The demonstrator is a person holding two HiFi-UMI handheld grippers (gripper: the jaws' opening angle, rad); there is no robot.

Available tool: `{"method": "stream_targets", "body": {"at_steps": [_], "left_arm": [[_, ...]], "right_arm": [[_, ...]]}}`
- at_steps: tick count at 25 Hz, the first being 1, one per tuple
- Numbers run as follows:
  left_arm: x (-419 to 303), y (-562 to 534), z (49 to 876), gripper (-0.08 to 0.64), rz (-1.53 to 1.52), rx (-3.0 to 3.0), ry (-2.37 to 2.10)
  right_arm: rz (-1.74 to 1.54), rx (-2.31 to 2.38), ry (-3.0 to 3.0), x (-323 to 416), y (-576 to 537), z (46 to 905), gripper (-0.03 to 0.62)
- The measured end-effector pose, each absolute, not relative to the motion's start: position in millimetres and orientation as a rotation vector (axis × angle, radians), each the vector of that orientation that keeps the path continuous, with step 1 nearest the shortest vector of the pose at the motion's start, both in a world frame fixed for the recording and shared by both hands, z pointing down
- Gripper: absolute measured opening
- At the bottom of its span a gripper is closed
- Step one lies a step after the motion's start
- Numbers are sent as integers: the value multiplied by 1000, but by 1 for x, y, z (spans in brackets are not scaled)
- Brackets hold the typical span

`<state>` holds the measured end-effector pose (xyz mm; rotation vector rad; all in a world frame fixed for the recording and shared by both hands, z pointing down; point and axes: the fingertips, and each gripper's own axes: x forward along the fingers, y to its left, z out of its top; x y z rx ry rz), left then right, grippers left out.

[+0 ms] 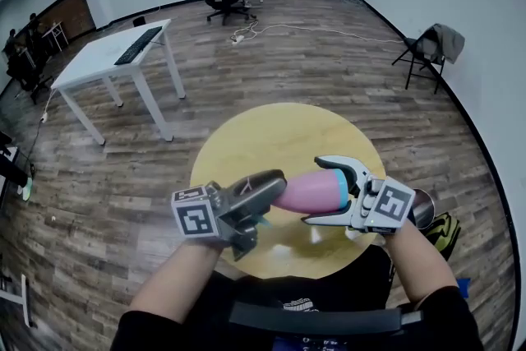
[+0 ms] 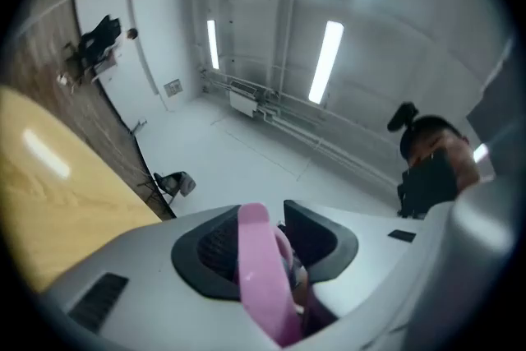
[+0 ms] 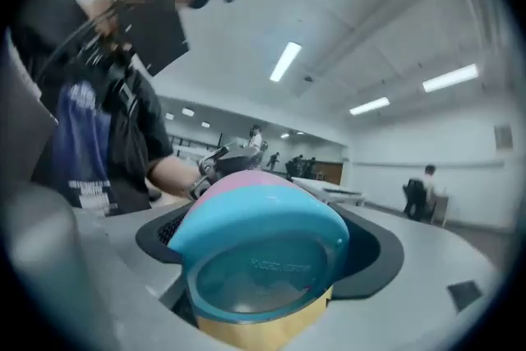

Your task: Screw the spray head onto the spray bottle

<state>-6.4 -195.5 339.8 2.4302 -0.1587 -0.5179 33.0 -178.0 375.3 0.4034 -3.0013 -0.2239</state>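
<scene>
Both grippers meet at lower centre above the worktop [image 1: 271, 136]. The right gripper [image 1: 324, 191] jaws clamp the bottle [image 3: 263, 242], and the left gripper [image 1: 268, 196] jaws pinch the spray head [image 2: 261, 267]. Any tilt could cross-thread them.

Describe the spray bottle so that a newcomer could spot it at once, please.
Find the round yellow table on the wood floor. Over its near edge the bottle lies level in the right gripper, neck toward the spray head in the left gripper. It alone is pink with a blue base.
</scene>
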Motion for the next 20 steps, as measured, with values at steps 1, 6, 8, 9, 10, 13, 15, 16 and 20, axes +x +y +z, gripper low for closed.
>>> {"method": "stream_targets", "body": {"at_steps": [1,6,8,9,10,13,15,16,20], "left_arm": [[-3,-189,338,190,-455,2549,-192],[12,-169,339,190,-123,3001,-253],[11,-161,339,190,-118,3099,-226],[11,-155,338,190,-126,3154,-211],[11,-148,338,190,-126,3215,-196],[17,-129,336,190,-95,3385,-154],[17,-126,338,190,-79,3389,-141],[15,-130,338,190,-87,3348,-143],[-4,-163,336,190,-277,2998,-169]], "right_arm": [[22,350,-3055,34,-181,380,485],[895,28,-3030,30,-187,399,486],[1007,-32,-2979,26,-182,404,486],[1027,-52,-2963,24,-179,406,486],[1041,-74,-2952,23,-174,407,486],[1080,-148,-2939,26,-164,407,486],[1112,-164,-2935,25,-163,409,488],[1141,-157,-2935,24,-166,409,488],[996,14,-3145,29,-186,377,490]]}}
